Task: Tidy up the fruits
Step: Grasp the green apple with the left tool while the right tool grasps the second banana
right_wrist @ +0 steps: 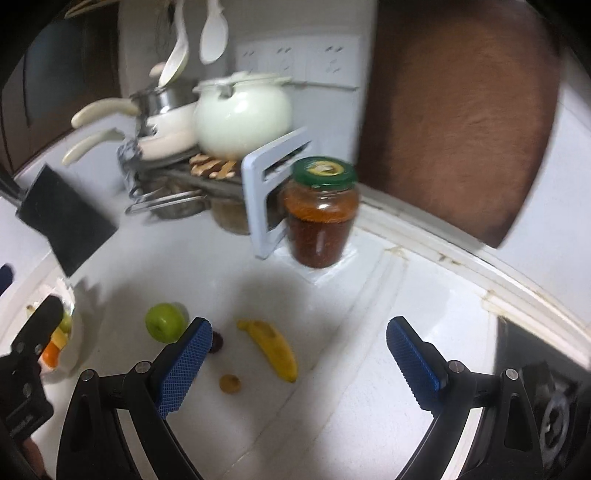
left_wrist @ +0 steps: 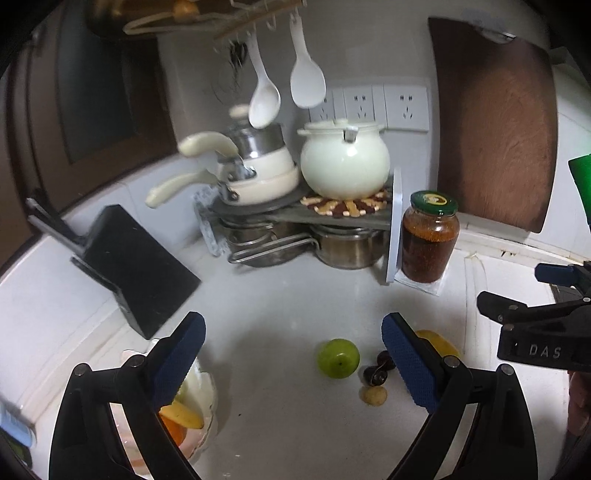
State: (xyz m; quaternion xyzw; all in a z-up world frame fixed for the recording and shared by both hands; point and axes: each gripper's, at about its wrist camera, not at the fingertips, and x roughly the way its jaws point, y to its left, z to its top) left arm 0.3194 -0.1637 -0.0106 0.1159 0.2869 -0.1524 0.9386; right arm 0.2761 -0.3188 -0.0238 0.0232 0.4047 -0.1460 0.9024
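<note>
Glossy green apple [left_wrist: 338, 358], glass jar [left_wrist: 429, 240], wooden board [left_wrist: 495, 122], textured tool pads [left_wrist: 410, 363]

Both wrist views: shared counter [left_wrist: 280, 302].

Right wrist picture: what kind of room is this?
Most likely a home kitchen: a round cream ceramic pot on a rack, white plastic spoons hanging above, and a black knife block on the white counter.

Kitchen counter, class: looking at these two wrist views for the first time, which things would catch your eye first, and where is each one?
The green apple stands out on the white counter, with the yellow banana lying to its right and dark cherries between them. Behind them, a jar of red sauce with a green lid stands beside the pot rack, where a round cream pot sits on top. At far left, a white bowl holds fruit pieces.
</note>
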